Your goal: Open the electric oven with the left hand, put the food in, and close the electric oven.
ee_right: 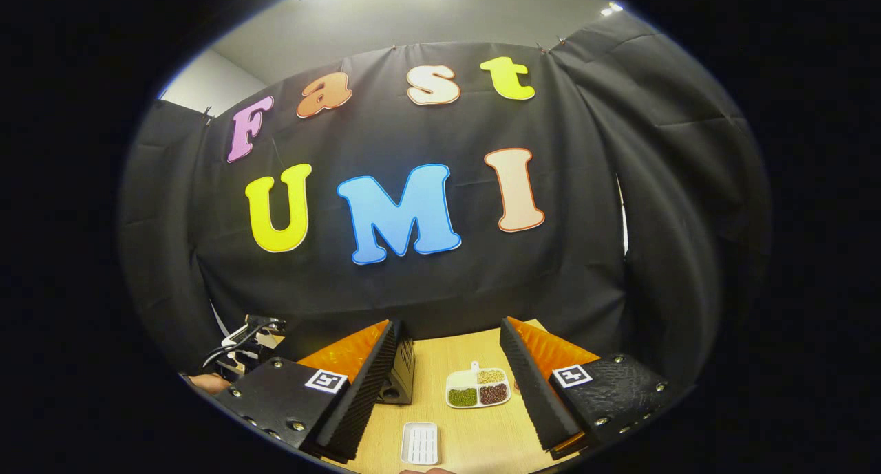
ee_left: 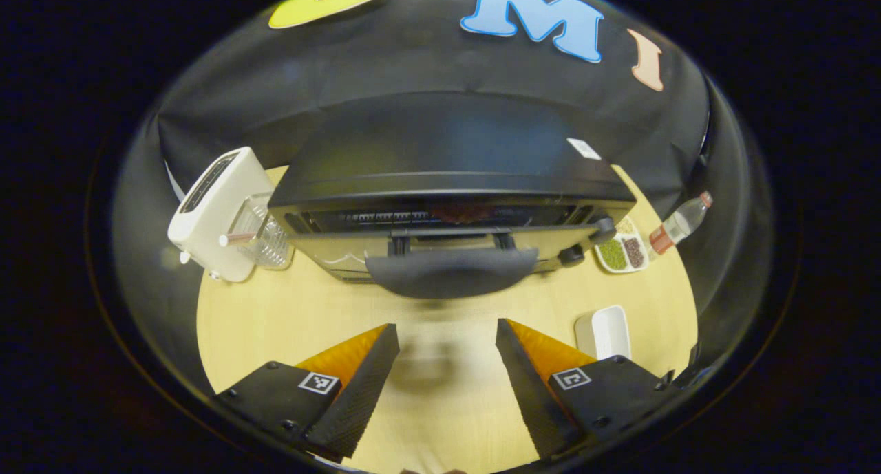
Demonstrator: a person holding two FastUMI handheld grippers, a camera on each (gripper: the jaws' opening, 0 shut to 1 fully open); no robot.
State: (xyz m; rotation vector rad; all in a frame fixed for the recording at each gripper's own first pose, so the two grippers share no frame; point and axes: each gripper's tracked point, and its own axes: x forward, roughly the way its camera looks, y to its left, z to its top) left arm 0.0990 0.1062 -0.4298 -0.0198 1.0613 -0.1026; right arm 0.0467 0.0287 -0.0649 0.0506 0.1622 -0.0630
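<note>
**Oven door part-way, left claw free of the handle**

Left gripper view: the left claw (ee_left: pixel 447 364) hangs over the wooden surface (ee_left: pixel 275 322) with its fingers wide apart and nothing between them. Just ahead sits the electric oven (ee_left: pixel 447 157), a dark box seen from above and in front. Its door (ee_left: pixel 451 250) appears tilted partly out from the top, with the broad curved handle (ee_left: pixel 451 271) nearest the claw, and something reddish-brown shows through the gap at the top; whether that is the food already on the rack I cannot tell. Two knobs (ee_left: pixel 585 243) sit at the oven's right end. A white toaster (ee_left: pixel 217 209) and a clear glass container (ee_left: pixel 265 237) stand to its left; a divided dish of beans (ee_left: pixel 621 250), a bottle (ee_left: pixel 678 226) and a small white tray (ee_left: pixel 606 331) lie to its right.

Right gripper view: the right claw (ee_right: pixel 447 384) is also spread wide and empty, held higher and facing the booth wall. Between its fingers lie the dish of beans (ee_right: pixel 478 388) and the white tray (ee_right: pixel 420 443), and a corner of the oven (ee_right: pixel 399 378) shows beside the left finger.

Judging from this, the step in hand is working the door by its handle. To do it well, the left claw should come in level and centred on the handle, straddle it across its thin edge, close firmly, then follow the door's arc about its bottom hinge, not pull or push straight, so the oven does not slide on the surface. The right claw should keep well clear of the door's swing.
</note>
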